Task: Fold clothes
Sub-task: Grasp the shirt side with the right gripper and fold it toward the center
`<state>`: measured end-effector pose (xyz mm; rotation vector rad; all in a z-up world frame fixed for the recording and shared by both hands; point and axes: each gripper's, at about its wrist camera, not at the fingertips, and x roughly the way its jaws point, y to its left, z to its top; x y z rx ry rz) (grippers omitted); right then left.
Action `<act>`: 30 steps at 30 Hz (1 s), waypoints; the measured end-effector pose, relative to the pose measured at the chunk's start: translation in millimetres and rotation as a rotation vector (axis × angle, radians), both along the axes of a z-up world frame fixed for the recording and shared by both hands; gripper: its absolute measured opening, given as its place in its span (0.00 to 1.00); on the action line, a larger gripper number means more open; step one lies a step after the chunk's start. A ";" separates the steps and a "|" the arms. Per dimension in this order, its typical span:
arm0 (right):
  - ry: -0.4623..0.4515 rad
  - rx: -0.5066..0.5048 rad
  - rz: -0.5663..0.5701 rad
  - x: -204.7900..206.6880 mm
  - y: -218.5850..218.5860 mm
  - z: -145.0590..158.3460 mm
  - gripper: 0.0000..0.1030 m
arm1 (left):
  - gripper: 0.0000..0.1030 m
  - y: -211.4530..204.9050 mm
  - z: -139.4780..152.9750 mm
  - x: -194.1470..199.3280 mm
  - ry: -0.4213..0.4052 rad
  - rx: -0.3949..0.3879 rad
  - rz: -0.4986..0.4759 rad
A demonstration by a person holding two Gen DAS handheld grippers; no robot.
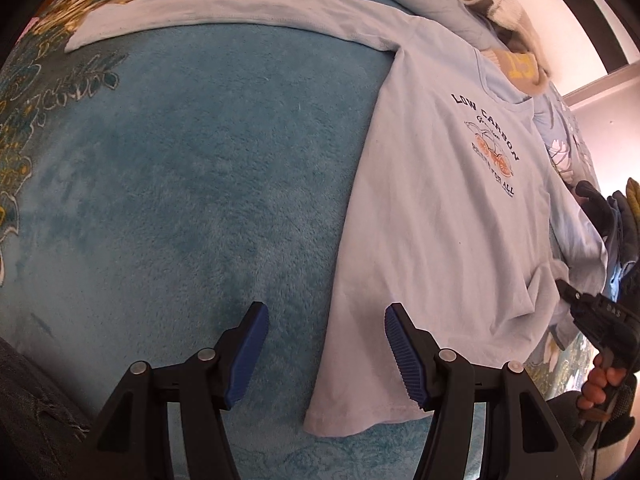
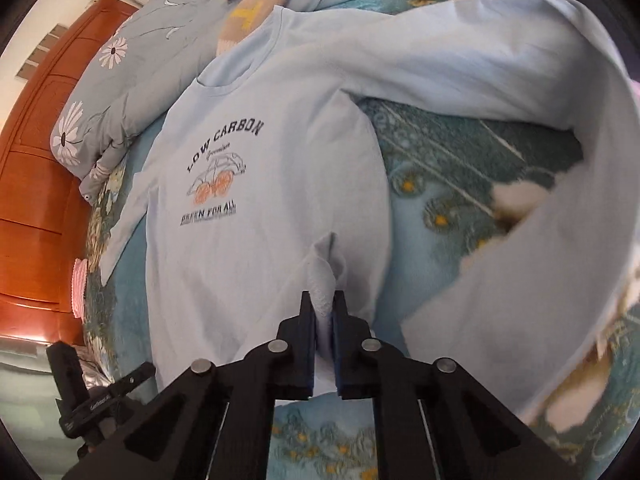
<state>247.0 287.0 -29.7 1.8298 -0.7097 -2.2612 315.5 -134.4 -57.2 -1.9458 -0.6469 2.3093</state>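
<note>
A pale blue long-sleeved shirt point(image 1: 432, 208) printed "LOW CARBON" lies face up on a teal blanket point(image 1: 180, 184). One sleeve point(image 1: 208, 12) stretches out flat to the far left. My left gripper point(image 1: 326, 354) is open and empty, straddling the shirt's left hem corner. My right gripper point(image 2: 324, 304) is shut on a bunched fold of the shirt's edge point(image 2: 322, 280), just above the shirt's body point(image 2: 248, 264). The other sleeve point(image 2: 520, 160) arcs up and around to the right. The right gripper also shows in the left wrist view point(image 1: 560, 286), at the shirt's right side.
A pillow with a daisy print point(image 2: 132, 80) and a beige knit garment point(image 1: 516, 52) lie beyond the shirt's collar. An orange wooden headboard point(image 2: 40, 184) stands to the left. A floral border point(image 1: 24, 128) edges the blanket.
</note>
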 end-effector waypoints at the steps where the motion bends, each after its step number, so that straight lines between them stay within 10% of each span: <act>1: -0.009 -0.002 -0.003 6.4 2.8 4.5 0.06 | 0.63 0.6 0.1 0.2 -0.001 0.003 -0.003; 23: -0.191 0.139 0.088 67.2 -3.6 1.3 0.05 | 0.63 19.3 6.2 11.5 -0.021 0.000 -0.071; 30: -0.105 0.048 -0.059 67.7 25.3 9.9 0.33 | 0.61 22.6 6.1 15.3 -0.031 0.053 -0.075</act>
